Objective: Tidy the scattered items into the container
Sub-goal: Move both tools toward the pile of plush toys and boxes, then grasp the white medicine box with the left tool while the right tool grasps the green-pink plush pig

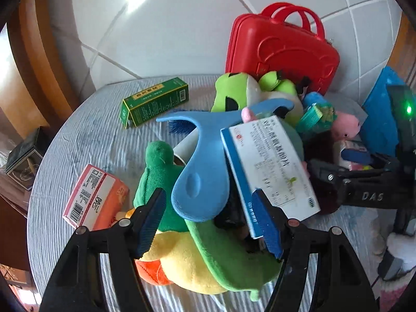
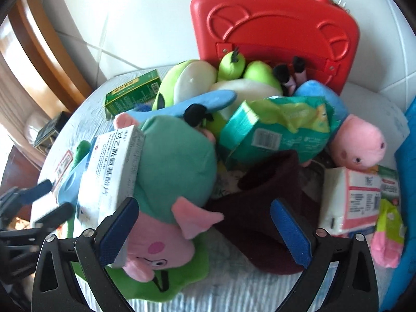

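A red case (image 1: pixel 283 49) (image 2: pixel 275 26) stands open at the back of a round table, with plush toys and boxes heaped in front of it. My left gripper (image 1: pixel 210 223) is open over a green and yellow plush (image 1: pixel 197 262) and a blue plastic piece (image 1: pixel 200 171); its right finger touches a white and blue medicine box (image 1: pixel 265 166). My right gripper (image 2: pixel 208 231) is open around a pig plush in a green dress (image 2: pixel 171 182), with the white box (image 2: pixel 111 166) beside its left finger. A dark maroon cloth (image 2: pixel 262 208) lies by its right finger.
A green box (image 1: pixel 156 101) (image 2: pixel 132 93) and an orange-pink box (image 1: pixel 93 197) lie loose on the striped tablecloth (image 1: pixel 85 135). A teal packet (image 2: pixel 275 130), a pink pig plush (image 2: pixel 361 145), tissue packs (image 2: pixel 356 200) and a green frog plush (image 2: pixel 192 80) crowd the pile. Tiled floor lies beyond.
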`<state>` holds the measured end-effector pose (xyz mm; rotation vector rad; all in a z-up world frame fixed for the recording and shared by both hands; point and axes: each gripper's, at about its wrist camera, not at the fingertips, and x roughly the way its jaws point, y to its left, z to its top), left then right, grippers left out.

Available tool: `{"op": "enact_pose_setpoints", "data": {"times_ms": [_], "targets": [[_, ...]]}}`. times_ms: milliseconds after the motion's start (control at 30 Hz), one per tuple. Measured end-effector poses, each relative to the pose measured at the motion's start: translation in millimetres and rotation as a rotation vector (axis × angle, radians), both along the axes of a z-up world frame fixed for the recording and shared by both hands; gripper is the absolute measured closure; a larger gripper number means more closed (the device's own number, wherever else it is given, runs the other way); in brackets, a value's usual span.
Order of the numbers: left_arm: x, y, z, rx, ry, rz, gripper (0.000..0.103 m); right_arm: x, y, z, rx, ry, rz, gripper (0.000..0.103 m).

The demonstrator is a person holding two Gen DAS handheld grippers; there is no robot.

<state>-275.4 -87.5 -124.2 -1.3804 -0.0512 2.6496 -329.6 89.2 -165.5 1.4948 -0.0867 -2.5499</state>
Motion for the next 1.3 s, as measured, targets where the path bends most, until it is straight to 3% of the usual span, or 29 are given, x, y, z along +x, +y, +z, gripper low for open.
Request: {"op": "enact_pose_setpoints", "data": {"times_ms": [67,200,300,367,400,433,600,833,967,1267,1300], "targets": [[-1.5,12.6,5.2,-0.006,0.008,-0.022,0.013,8.4,8.6,5.1,-0.002,0.009,-0.016,0.000],[-18.2,38.3,-1.4,0.011,-0.021,-0.018,0.013,26.3,29.6,14.3,-0.016,0.021,-0.053,0.000],[-38.0,44.9,-25.2,0.045,-0.089,0.028,0.013,36.0,45.6,17.9,-0.014,0.024,-0.080,0.000],[-45.9,49.9,-44.9,0.010,-0.144,0.042,0.013,40.5,55.1,17.2,-0.017,0.022,-0.094,0.000],[-44.2,53.9,-49.7,-0.051,-0.130,0.031,0.016,41.8,57.9,15.7,-0.019,0.018,-0.097,0.000],[-39.1,55.7,-49.7,-0.095,-0.101,0.016,0.030,42.8,59.6,13.1,-0.023,0.011,-0.098,0.000],[-3.6,29.3,-36.4,-0.157,-0.015,0.035,0.032,42.8,42.2,-6.6,-0.098,-0.049,-0.023,0.000],[5.3,-16.5,-45.8,-0.080,-0.040,0.084,0.032,15.7,-11.0,-22.4,-0.210,-0.110,0.033,0.000],[1.3,-19.4,-48.1,-0.056,-0.031,0.084,0.032,-4.4,-31.7,-36.2,-0.246,-0.175,-0.004,0.000],[-20.3,-14.8,-48.6,-0.044,0.003,0.082,0.032,-34.6,-46.7,-68.5,-0.256,-0.228,-0.034,0.000],[-20.9,-13.2,-48.8,-0.047,0.008,0.079,0.032,-33.7,-45.6,-69.5,-0.267,-0.224,-0.029,0.004]]}}
